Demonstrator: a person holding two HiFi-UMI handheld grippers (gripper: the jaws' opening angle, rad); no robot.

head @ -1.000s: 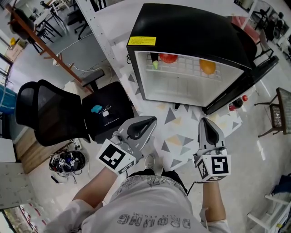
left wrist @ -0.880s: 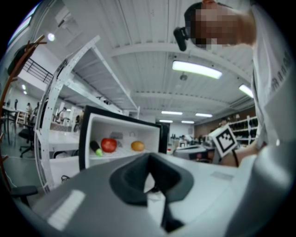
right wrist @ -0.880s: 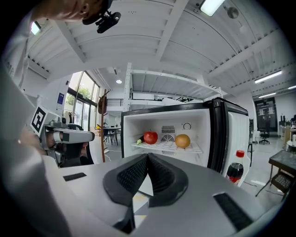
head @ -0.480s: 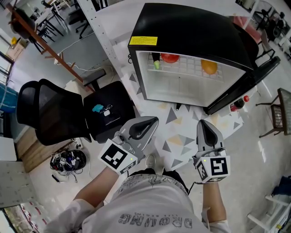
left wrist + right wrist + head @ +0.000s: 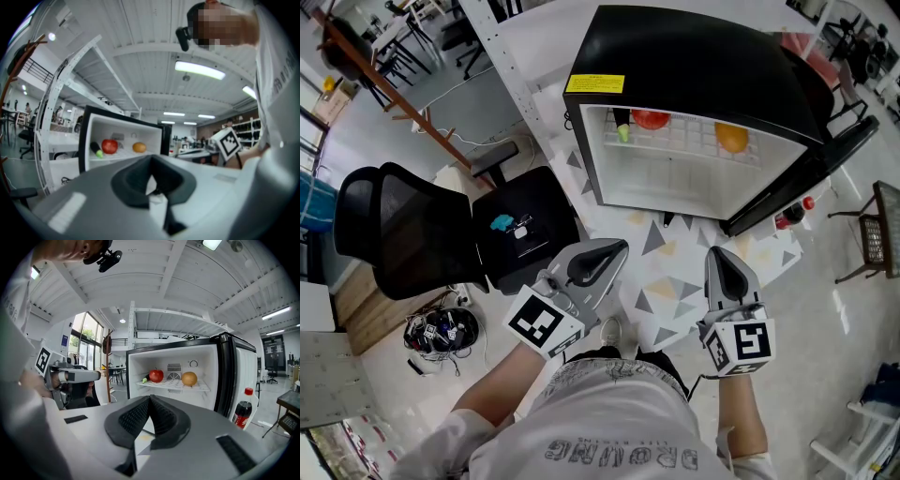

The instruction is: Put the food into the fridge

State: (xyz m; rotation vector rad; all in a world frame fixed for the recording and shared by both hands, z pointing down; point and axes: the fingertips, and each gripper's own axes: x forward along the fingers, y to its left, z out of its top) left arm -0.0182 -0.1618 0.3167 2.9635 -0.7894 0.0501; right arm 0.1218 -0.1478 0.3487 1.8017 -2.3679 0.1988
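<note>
A black mini fridge [image 5: 694, 56] stands open on the floor ahead, its door [image 5: 806, 173] swung to the right. On its wire shelf lie a dark vegetable with a green end [image 5: 146, 379], a red apple [image 5: 156, 375] and an orange [image 5: 189, 378]; the apple [image 5: 650, 119] and orange [image 5: 730, 138] also show from above. My left gripper [image 5: 614, 249] and right gripper [image 5: 715, 254] hang side by side in front of the fridge, well short of it. Both are shut with nothing between the jaws. The left gripper [image 5: 151, 158] and right gripper [image 5: 150, 398] point at the open fridge.
A cola bottle [image 5: 242, 408] stands in the door rack. A black office chair [image 5: 403, 230] with a small teal item [image 5: 500, 224] on its seat is at my left. A basket of cables [image 5: 441, 333] sits on the floor. A patterned mat [image 5: 675, 281] lies before the fridge.
</note>
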